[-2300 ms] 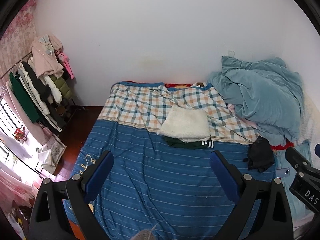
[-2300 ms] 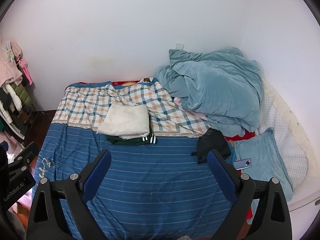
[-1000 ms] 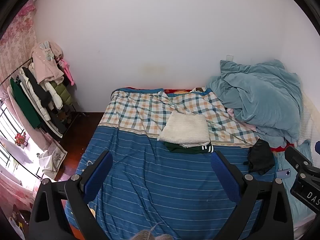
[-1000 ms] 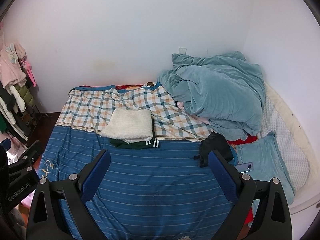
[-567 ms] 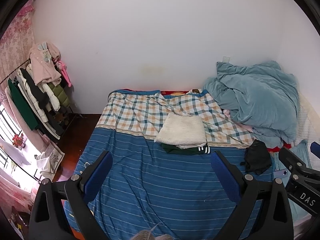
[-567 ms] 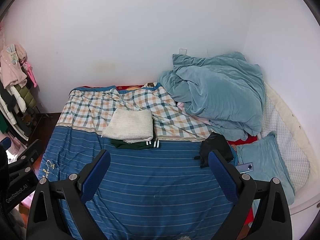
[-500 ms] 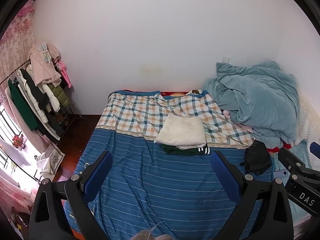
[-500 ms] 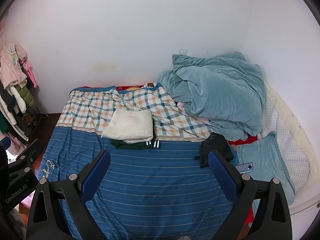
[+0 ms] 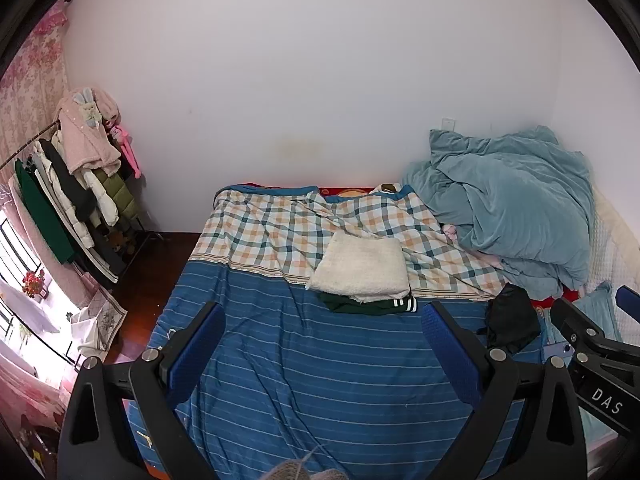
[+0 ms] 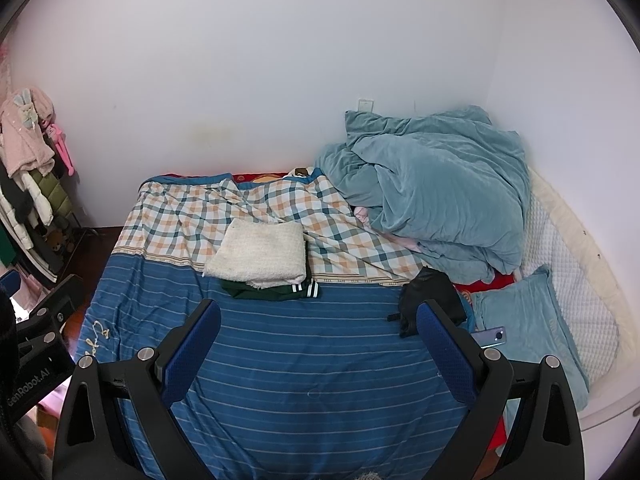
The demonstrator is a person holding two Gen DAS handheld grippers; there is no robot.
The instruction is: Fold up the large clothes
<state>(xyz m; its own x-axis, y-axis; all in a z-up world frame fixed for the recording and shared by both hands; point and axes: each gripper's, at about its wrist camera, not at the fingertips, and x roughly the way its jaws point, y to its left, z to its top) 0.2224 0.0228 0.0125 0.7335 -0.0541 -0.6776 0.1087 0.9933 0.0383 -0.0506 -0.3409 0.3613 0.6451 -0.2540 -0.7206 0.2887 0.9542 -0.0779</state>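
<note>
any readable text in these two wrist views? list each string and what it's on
"DAS": white letters on the right gripper body, at the left wrist view's right edge; anything beyond those letters is cut off.
"GenRobot.AI": faint print on the left gripper body, at the right wrist view's left edge.
Pale cursive embroidery on the blue striped bedcover: not legible.
No other text is visible.

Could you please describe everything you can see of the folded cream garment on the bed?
The cream garment is folded into a neat, roughly rectangular, flat stack of fluffy, fleece-like fabric. It lies on a folded dark green garment with white stripes, straddling the bedspread's checked and blue-striped parts. Neither gripper touches it.
</note>
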